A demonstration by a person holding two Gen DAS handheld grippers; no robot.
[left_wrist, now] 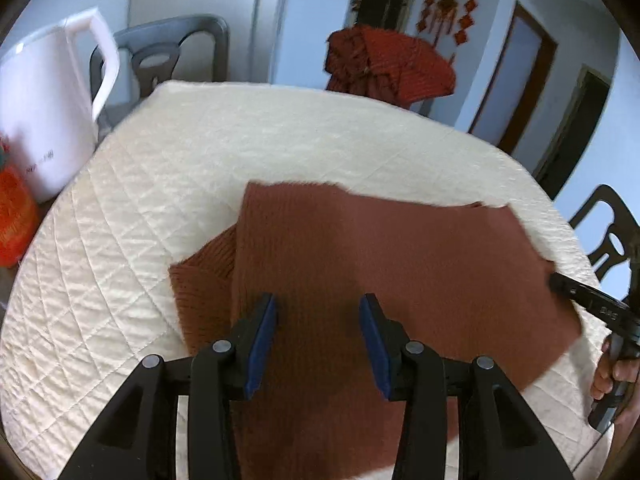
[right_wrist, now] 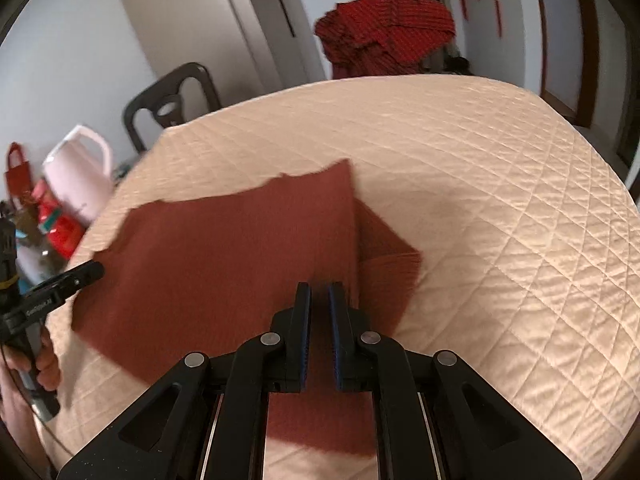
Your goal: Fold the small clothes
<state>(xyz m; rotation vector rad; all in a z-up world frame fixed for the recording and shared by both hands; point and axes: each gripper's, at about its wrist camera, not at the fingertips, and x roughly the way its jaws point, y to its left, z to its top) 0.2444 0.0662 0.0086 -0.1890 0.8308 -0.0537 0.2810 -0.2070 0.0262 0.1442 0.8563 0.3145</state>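
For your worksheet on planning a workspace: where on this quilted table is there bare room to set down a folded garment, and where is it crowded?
Bare quilt lies beyond and to the right of the brown garment, up to the far edge by the chair draped in red cloth. The left end is crowded: a white kettle and red bags stand there.
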